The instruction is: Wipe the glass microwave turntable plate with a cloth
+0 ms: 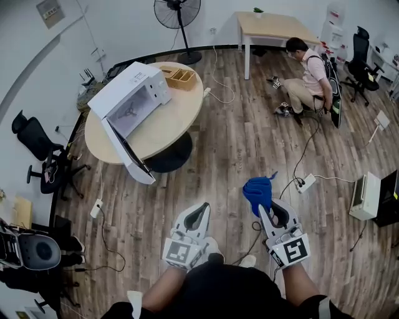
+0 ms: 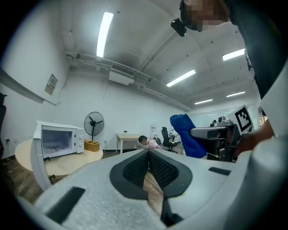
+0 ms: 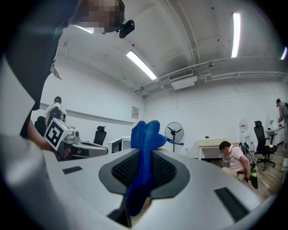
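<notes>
A white microwave [image 1: 131, 93] stands on the round table [image 1: 168, 128], far ahead and to the left, with its door [image 1: 128, 156] hanging open. In its cavity [image 1: 129, 112] I see a hub shape, but I cannot make out the glass plate itself. My right gripper [image 1: 265, 209] is shut on a blue cloth [image 1: 257, 192], which sticks up between the jaws [image 3: 146, 132]. My left gripper [image 1: 202, 209] is shut and holds nothing; its tips meet [image 2: 148, 152]. Both grippers are held close to my body over the wooden floor.
A wooden tray [image 1: 181, 78] sits on the table behind the microwave. A fan [image 1: 177, 12], a desk [image 1: 274, 26] and a crouching person [image 1: 308, 75] are farther off. Cables and a power strip [image 1: 305, 182] lie on the floor. Office chairs [image 1: 37, 146] stand at the left.
</notes>
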A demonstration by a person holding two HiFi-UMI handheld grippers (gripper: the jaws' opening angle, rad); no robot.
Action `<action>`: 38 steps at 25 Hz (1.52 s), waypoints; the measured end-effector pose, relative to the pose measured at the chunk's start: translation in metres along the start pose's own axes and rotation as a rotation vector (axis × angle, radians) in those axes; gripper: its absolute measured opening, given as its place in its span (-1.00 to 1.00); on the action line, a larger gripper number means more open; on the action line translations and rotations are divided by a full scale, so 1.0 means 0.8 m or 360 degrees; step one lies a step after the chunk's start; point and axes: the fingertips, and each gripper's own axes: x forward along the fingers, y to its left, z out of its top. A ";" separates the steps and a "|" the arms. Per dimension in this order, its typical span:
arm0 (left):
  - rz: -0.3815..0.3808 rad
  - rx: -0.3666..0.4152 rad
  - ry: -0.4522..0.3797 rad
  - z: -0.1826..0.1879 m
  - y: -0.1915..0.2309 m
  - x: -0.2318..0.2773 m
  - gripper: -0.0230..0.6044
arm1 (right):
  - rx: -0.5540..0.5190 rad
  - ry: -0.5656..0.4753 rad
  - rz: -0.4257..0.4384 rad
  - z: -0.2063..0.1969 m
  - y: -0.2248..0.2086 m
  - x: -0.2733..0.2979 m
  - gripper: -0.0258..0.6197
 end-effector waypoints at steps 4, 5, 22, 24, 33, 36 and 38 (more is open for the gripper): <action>-0.0019 -0.0007 0.0011 -0.003 0.028 0.010 -0.91 | 0.0006 -0.0009 -0.0024 0.002 0.001 0.031 -0.72; -0.0028 -0.0007 0.0014 -0.004 0.034 0.012 -0.91 | 0.0002 -0.0006 -0.0031 0.003 0.002 0.037 -0.72; -0.0099 0.0017 -0.0020 0.008 0.125 0.056 -0.91 | -0.0080 -0.0042 -0.0108 0.024 -0.017 0.137 -0.72; -0.0069 0.0012 -0.0018 0.007 0.137 0.069 -0.91 | -0.0085 -0.0046 -0.0082 0.024 -0.030 0.155 -0.72; 0.0161 -0.0025 -0.0034 0.031 0.196 0.161 -0.91 | -0.0091 -0.0035 0.0098 0.021 -0.112 0.256 -0.72; 0.0227 -0.0011 -0.0044 0.039 0.212 0.192 -0.91 | -0.0094 -0.0044 0.0168 0.024 -0.139 0.292 -0.72; 0.0270 -0.0009 -0.0043 0.042 0.221 0.210 -0.91 | -0.0090 -0.0048 0.0217 0.025 -0.155 0.313 -0.72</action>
